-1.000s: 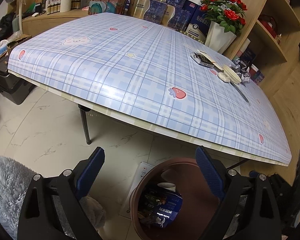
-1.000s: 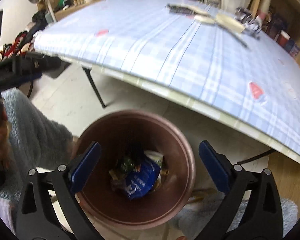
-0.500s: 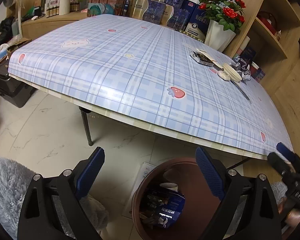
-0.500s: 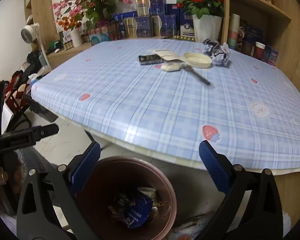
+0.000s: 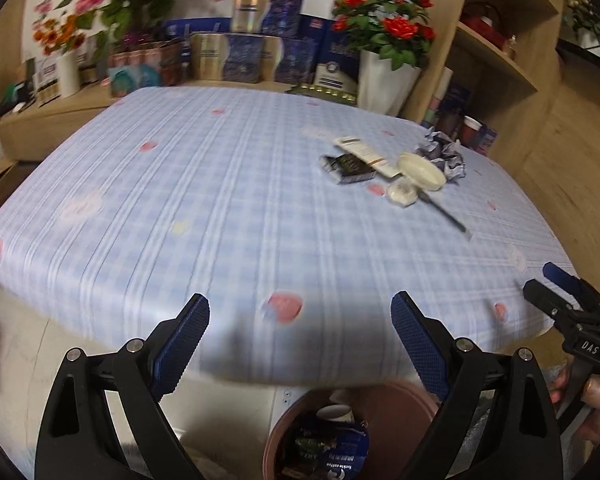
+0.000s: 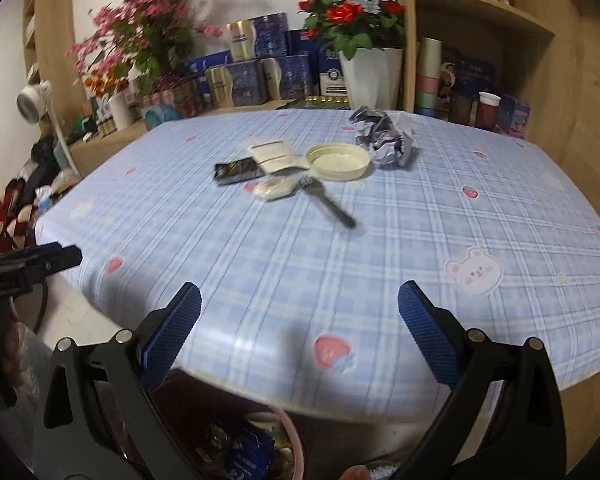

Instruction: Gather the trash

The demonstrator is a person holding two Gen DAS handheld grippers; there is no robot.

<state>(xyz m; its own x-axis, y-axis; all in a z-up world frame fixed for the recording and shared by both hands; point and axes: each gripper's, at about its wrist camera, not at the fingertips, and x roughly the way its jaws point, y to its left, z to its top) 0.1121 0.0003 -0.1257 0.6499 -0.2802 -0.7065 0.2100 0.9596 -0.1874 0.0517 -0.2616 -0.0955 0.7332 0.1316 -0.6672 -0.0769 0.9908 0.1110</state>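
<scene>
Trash lies in a cluster on the far right part of the blue plaid table: a dark wrapper, a white packet, a cream lid, a small clear pouch, a black fork and crumpled paper. A brown bin with wrappers inside stands on the floor under the near table edge. My left gripper and right gripper are both open and empty above the table's near edge.
Boxes, flower pots and bottles line the ledge behind the table. A wooden shelf unit with cups stands at the right. In the left wrist view the right gripper, held in a hand, shows at the right edge.
Both grippers have risen from over the bin and tilted up toward the tabletop. The bin has dropped to the bottom of both views. Both stay open.
</scene>
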